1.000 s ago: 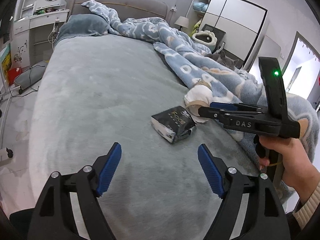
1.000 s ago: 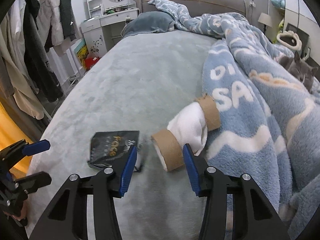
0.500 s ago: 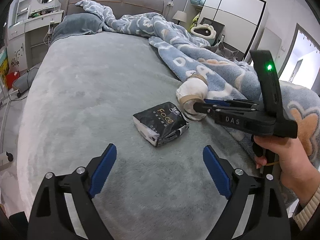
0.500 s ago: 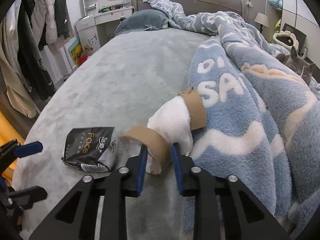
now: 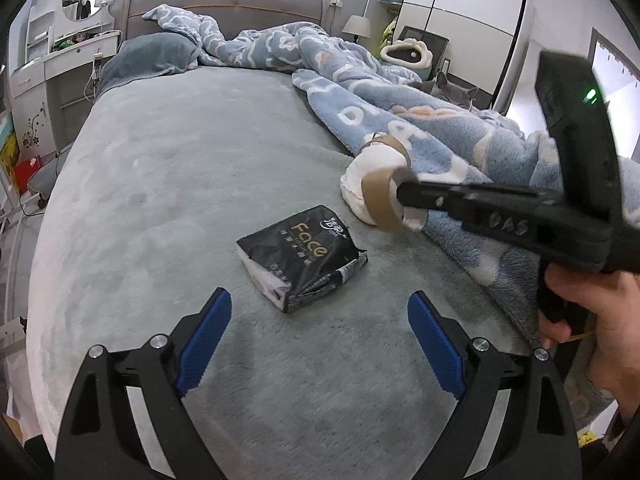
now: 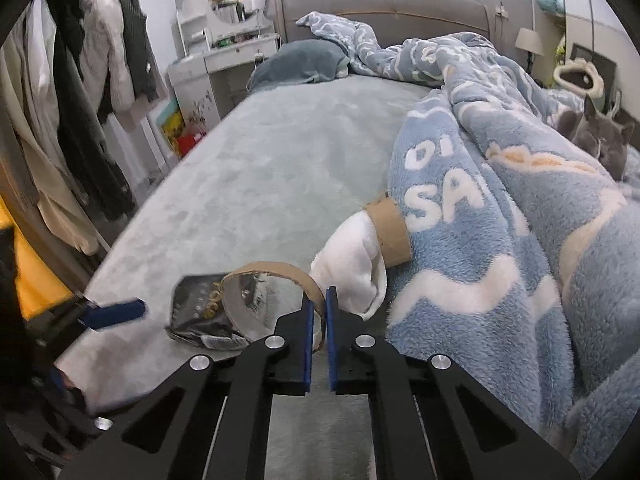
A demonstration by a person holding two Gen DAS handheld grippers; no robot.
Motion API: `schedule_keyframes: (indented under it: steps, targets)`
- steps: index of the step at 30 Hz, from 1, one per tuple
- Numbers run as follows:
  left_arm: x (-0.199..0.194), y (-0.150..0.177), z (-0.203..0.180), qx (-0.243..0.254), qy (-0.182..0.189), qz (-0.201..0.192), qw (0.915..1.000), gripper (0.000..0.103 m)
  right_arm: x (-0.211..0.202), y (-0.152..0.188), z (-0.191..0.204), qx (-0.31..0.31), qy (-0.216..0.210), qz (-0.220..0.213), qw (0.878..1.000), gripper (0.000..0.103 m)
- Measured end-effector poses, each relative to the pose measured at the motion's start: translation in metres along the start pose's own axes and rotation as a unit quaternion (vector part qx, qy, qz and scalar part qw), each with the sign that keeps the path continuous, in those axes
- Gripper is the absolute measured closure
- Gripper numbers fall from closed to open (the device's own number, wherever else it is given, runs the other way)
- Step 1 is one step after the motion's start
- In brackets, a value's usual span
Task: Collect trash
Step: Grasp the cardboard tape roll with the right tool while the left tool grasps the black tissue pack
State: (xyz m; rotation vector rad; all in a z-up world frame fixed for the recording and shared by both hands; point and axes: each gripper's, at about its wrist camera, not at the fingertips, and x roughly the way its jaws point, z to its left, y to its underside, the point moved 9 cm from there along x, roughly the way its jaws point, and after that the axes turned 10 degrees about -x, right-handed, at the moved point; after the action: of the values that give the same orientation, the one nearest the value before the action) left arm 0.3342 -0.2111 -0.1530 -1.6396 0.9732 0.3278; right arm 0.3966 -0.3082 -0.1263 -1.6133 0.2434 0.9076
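A brown cardboard ring (image 6: 276, 272) is pinched by its wall between the pads of my right gripper (image 6: 318, 316), which is shut on it. In the left wrist view the same ring (image 5: 380, 200) sits at the right gripper's tip (image 5: 402, 196), against a white cloth wad (image 5: 374, 164). A second cardboard ring (image 6: 390, 232) still wraps that wad (image 6: 352, 264). A black "Face" tissue pack (image 5: 300, 256) lies on the grey bedspread just ahead of my left gripper (image 5: 318, 312), which is open and holds nothing.
A rumpled blue and white blanket (image 6: 500, 220) covers the bed's right half, with a grey cat (image 6: 596, 136) lying on it. Clothes (image 6: 72, 100) hang along the left side, beside a white dresser (image 6: 224, 64). A hand (image 5: 592, 308) holds the right gripper.
The right jaws closed from around the cardboard ring onto its wall and tilted it up off the cloth. The left gripper opened a little wider and moved closer to the black pack.
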Motion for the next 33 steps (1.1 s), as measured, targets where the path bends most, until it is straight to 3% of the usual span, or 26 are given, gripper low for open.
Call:
schedule_keyframes:
  steps: [3,6,14,25,29,33]
  targets:
    - [0.007,0.0,-0.005,0.007,-0.007,0.005,0.9999,0.011,-0.009,-0.008,0.0,0.043,-0.049,-0.025,0.998,0.097]
    - [0.014,-0.001,-0.006,0.002,-0.009,0.01,0.9999,0.011,-0.014,-0.014,0.002,0.058,-0.069,-0.039,0.995,0.097]
    - [0.035,-0.012,0.003,-0.04,-0.024,0.019,0.9987,0.01,-0.024,-0.016,0.003,0.066,-0.078,-0.052,0.993,0.097]
    - [0.058,-0.02,0.003,-0.046,-0.04,0.028,0.9977,0.01,-0.029,-0.009,-0.008,0.076,-0.079,-0.056,0.992,0.097]
    - [0.059,-0.02,0.004,-0.044,-0.051,0.029,0.9973,0.021,-0.028,-0.008,-0.006,0.075,-0.079,-0.053,0.993,0.097]
    - [0.053,-0.02,0.007,-0.055,-0.039,0.027,0.9974,0.023,-0.027,-0.008,-0.006,0.075,-0.076,-0.049,0.993,0.097]
